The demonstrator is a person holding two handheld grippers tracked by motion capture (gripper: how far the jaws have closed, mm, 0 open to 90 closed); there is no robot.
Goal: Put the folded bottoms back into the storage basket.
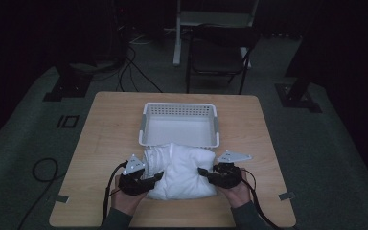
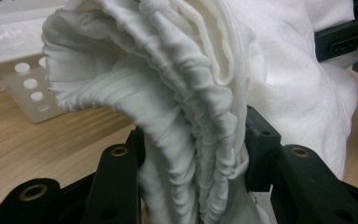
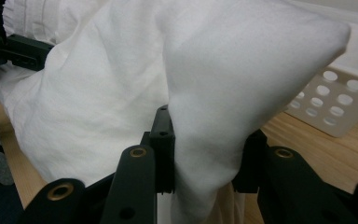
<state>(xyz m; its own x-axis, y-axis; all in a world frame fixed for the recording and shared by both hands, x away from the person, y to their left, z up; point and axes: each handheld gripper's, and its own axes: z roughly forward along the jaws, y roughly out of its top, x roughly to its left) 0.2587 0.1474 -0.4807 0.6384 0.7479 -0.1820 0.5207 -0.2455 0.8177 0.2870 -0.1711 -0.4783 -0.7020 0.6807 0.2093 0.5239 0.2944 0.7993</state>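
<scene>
left gripper (image 2: 193,158) clamps white cloth (image 1: 182,170) folds | right gripper (image 3: 209,154) clamps opposite edge

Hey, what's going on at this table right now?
A person is handling a bundle of white cloth with a hand-held gripper in each hand. The left gripper is clamped on the bunched folds at one side, and the right gripper pinches the other side. The cloth sits at the near part of the wooden table, just in front of a white perforated basket, whose floor looks bare. By how things lie, the cloth may be meant for the basket, but that is a guess.
</scene>
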